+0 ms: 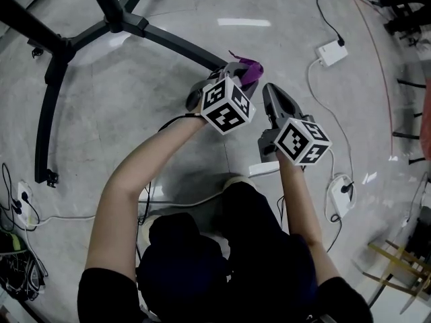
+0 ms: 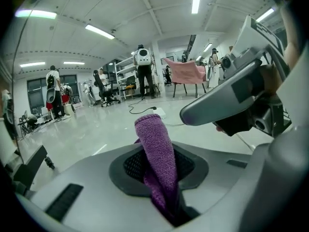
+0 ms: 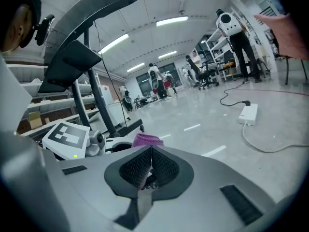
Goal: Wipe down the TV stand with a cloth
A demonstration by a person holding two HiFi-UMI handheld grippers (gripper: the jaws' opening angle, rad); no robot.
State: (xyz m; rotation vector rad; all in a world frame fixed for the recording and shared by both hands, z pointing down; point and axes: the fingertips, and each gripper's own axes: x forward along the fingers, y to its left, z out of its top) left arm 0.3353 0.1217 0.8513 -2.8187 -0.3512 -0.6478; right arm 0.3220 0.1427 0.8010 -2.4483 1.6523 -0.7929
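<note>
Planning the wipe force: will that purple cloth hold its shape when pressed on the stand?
Likely soft: the cloth sits doubled in a rounded fold in the left gripper, so it should crumple under pressure. Its nubby pile probably drags rather than slips.

Head view. TV stand base (image 1: 121,22) in the upper left of frame; one leg runs down-right toward centre. Left gripper (image 1: 244,73) at centre, at that leg's end, with the cloth (image 1: 252,67) between its jaws. Right gripper (image 1: 269,90) just beside it on the right, jaws together. On the floor (image 1: 168,93): power adapter (image 1: 331,51) upper right, power strip (image 1: 341,195) at right, lower, another strip (image 1: 22,197) at left edge.
</note>
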